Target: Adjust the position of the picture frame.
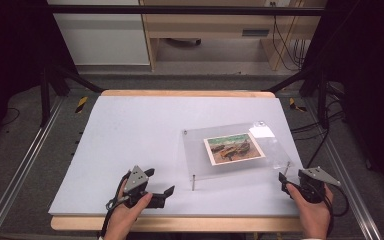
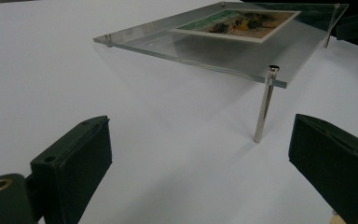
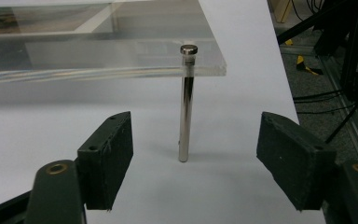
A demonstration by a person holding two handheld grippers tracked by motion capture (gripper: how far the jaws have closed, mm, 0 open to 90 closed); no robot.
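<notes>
1. Because the clear acrylic picture frame panel (image 1: 230,150) is a rigid, flat sheet, it should handle as stiff and fairly light, but its polished faces are likely slippery and prone to scratching or cracking at the corners.
2. It stands on the right half of the white-topped table (image 1: 130,130), raised on thin polished metal standoff legs, with a small rectangular colour print (image 1: 233,148) sandwiched at its centre.
3. The near right leg (image 3: 185,102) passes through the panel corner and ends in a small flat cap; it stands upright on the table. The near left leg (image 2: 264,105) does the same at the other near corner.
4. The left hand-held gripper (image 1: 162,192) rests low on the table near the front edge, jaws apart and holding nothing; the near left leg stands ahead of it, well apart from both pads.
5. The right hand-held gripper (image 1: 286,181) has its jaws apart as well; the near right leg stands just ahead of the gap, and neither pad touches it.
6. Recommended hold: clamp a leg around its mid-shaft, or pinch the panel edge near a corner. The legs are smooth and round, so a grip may slide or turn; close squarely.
7. Avoid lifting by one corner alone, as the panel could tilt and strain the leg fixing.
8. No brand, label or legible writing is visible; the print's subject is too small to identify.
</notes>
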